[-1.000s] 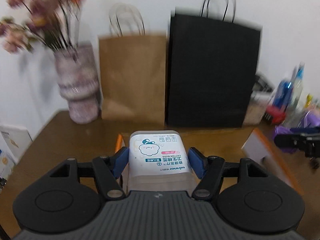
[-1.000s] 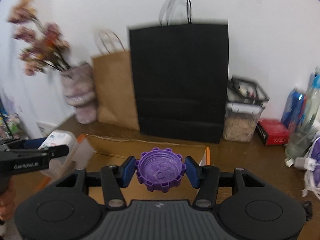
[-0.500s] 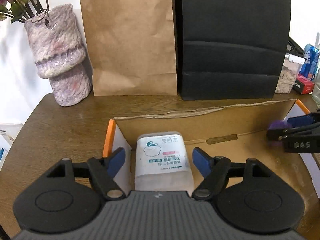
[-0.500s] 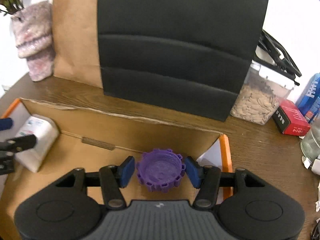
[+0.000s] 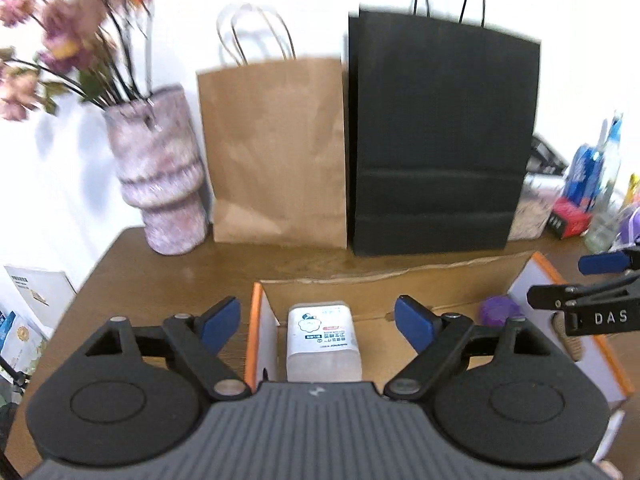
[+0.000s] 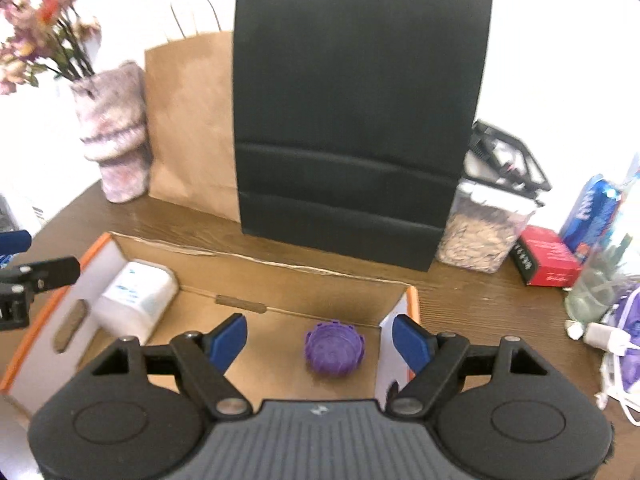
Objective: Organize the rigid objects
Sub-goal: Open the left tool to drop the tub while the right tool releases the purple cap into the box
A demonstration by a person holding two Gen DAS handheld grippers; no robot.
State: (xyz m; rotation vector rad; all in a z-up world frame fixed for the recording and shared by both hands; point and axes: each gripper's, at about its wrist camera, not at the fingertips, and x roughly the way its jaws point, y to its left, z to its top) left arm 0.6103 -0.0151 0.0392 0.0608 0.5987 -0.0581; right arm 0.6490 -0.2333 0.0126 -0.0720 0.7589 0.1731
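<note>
Right wrist view: purple cap (image 6: 334,350) lies free between opening tool (image 6: 320,338) pads.

White cotton-bud box (image 5: 323,334) lying at cardboard box (image 6: 280,276) left end; purple cap (image 6: 334,349) right.

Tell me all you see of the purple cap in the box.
The purple cap is a small round piece, plastic by its look, with notched teeth around its rim. It rests on the floor of the cardboard box, hollow side up, near the right end wall. The right gripper is opening and its pads stand clear of it.
</note>
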